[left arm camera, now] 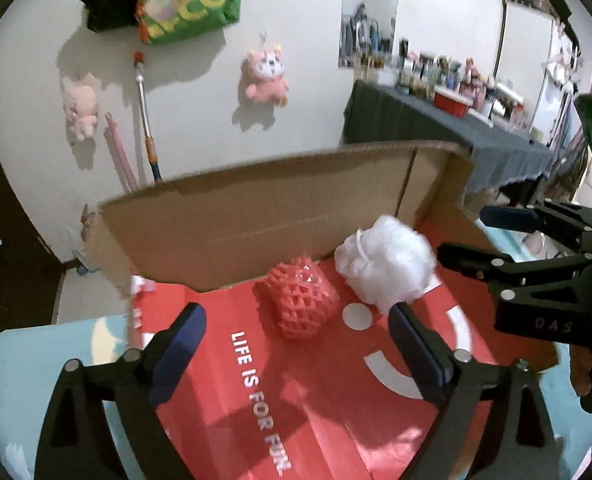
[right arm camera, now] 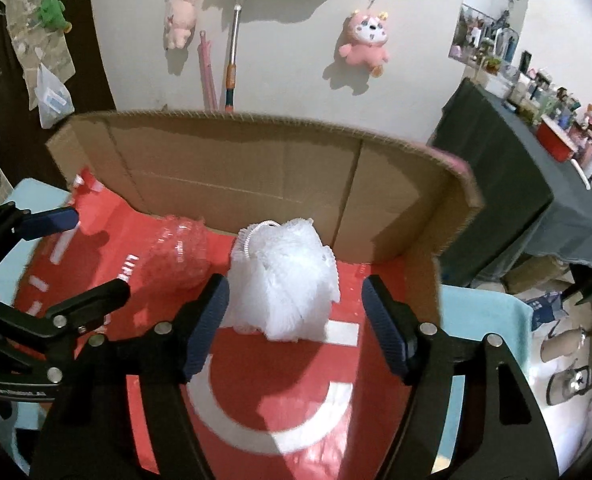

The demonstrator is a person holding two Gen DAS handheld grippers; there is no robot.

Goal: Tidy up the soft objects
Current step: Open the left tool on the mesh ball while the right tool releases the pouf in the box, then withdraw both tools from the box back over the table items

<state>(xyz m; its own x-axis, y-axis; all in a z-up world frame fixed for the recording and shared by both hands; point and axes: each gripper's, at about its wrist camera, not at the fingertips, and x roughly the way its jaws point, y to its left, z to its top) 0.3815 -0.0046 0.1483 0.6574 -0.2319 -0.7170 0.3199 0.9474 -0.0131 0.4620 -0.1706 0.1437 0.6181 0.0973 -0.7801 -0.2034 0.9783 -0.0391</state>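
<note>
A red foam net sleeve [left arm camera: 300, 303] and a white mesh bath puff [left arm camera: 383, 265] lie side by side on the red floor of an open cardboard box [left arm camera: 256, 216]. My left gripper [left arm camera: 296, 344] is open and empty, hovering just in front of the red sleeve. My right gripper [right arm camera: 296, 320] is open, its fingers either side of the white puff [right arm camera: 286, 280] without squeezing it. The red sleeve [right arm camera: 178, 258] lies left of the puff in the right wrist view. Each gripper shows in the other's view: the right one [left arm camera: 471, 236] and the left one [right arm camera: 92, 252].
The box's brown back flap [right arm camera: 280, 176] stands upright behind the objects. The box rests on a light blue surface [right arm camera: 483, 312]. Pink plush toys [right arm camera: 365, 40] hang on the white wall. A cluttered dark-clothed table [left arm camera: 455, 128] stands to the right.
</note>
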